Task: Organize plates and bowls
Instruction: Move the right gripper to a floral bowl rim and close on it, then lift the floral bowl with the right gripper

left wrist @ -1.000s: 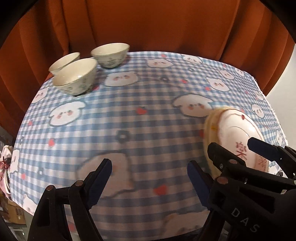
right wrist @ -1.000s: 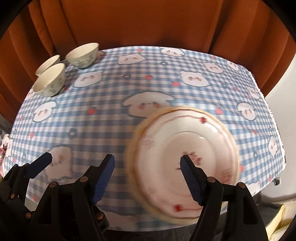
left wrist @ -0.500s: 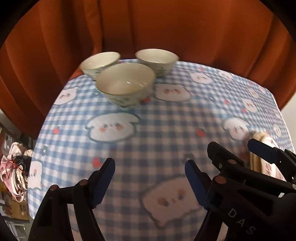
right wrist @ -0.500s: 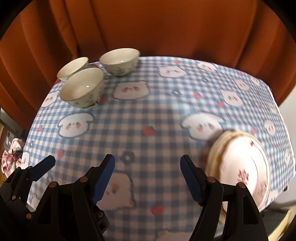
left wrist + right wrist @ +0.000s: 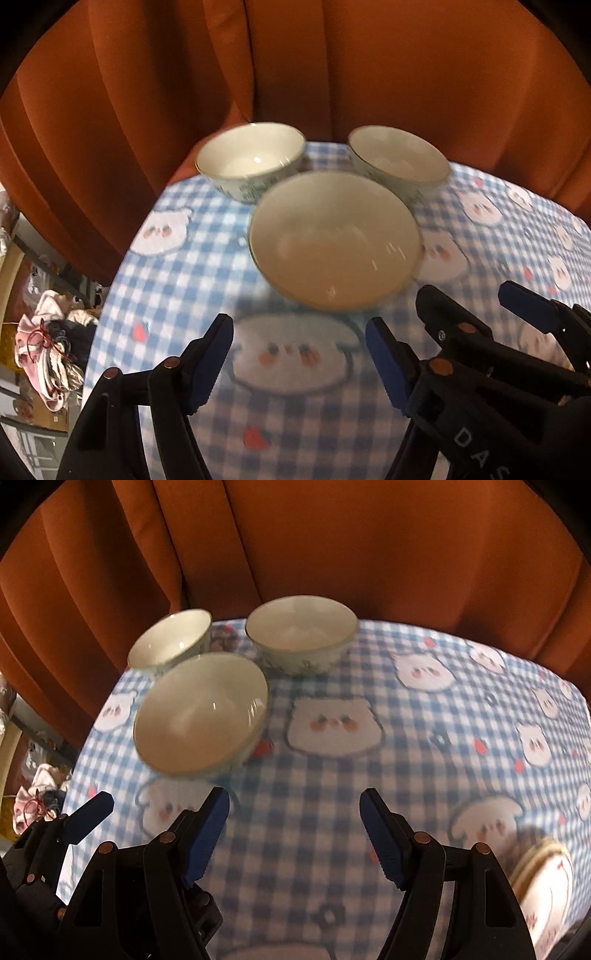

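Note:
Three cream bowls stand close together at the table's far left corner. In the left wrist view the nearest bowl (image 5: 334, 240) sits just beyond my open, empty left gripper (image 5: 299, 360), with one bowl (image 5: 251, 158) behind it on the left and another bowl (image 5: 399, 158) on the right. In the right wrist view the nearest bowl (image 5: 201, 714) is ahead and left of my open, empty right gripper (image 5: 293, 834); the other two bowls (image 5: 170, 640) (image 5: 301, 631) stand behind it. A stack of plates (image 5: 543, 893) lies at the near right edge.
The table has a blue checked cloth with bear faces (image 5: 406, 760). An orange curtain (image 5: 332, 62) hangs right behind the bowls. Clutter (image 5: 48, 350) lies on the floor past the left table edge. The right gripper's arm (image 5: 517, 369) shows beside the left one.
Both grippers have moved left and forward, away from the plate stack and toward the three bowls. The bowls now loom large. Both grippers stay open and empty.

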{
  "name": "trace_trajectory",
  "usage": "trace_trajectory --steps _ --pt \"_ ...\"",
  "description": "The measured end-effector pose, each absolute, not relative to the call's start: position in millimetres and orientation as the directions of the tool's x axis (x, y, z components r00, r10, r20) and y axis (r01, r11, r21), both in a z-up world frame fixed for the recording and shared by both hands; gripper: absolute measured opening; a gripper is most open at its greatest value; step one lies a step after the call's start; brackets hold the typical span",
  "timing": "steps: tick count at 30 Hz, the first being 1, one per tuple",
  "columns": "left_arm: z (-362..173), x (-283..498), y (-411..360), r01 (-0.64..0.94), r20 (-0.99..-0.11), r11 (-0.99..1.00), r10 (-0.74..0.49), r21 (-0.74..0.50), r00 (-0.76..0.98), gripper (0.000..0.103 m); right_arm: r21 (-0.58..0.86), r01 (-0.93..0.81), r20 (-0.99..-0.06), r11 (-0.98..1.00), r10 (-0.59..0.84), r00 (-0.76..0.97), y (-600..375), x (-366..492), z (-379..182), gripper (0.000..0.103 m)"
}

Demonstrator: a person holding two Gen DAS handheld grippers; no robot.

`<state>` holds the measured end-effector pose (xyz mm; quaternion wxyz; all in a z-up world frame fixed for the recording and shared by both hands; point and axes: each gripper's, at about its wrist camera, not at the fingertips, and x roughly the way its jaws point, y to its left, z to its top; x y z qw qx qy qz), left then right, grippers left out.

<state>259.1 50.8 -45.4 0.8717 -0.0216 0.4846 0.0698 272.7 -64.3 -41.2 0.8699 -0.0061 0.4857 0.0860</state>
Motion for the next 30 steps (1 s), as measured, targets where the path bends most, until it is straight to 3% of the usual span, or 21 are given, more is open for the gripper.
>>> trace_trajectory --steps 2,4,5,21,28,30 --pt "-43.0 268.3 53.3 -0.136 -0.841 0.991 0.069 -0.006 0.536 0.078 0.095 -0.168 -0.835 0.981 0.171 0.523 -61.2 286.2 -40.1 0.076" --pt "-40.1 277.6 54.8 -0.149 -0.845 0.989 0.090 0.012 0.527 0.066 0.104 -0.196 -0.825 0.975 0.194 0.531 -56.4 300.2 -38.9 0.076" --pt "-37.6 279.9 56.0 -0.151 -0.845 0.988 0.085 0.004 0.528 0.065 0.109 -0.205 -0.827 0.973 0.203 0.524 -54.6 305.9 -39.2 0.076" --pt "-60.2 323.1 75.5 -0.243 -0.846 0.968 0.174 0.054 0.504 0.063 0.139 -0.234 -0.833 0.962 0.241 0.498 -34.5 357.6 -55.7 0.075" --pt "-74.5 338.0 82.1 -0.262 -0.855 0.963 0.188 0.064 0.483 0.037 0.147 -0.240 -0.844 0.960 0.248 0.476 -26.8 375.4 -69.0 0.048" --pt "-79.1 339.8 82.2 -0.256 -0.863 0.965 0.180 0.060 0.473 0.030 0.155 -0.242 -0.849 0.958 0.255 0.463 -26.1 377.8 -73.8 0.035"
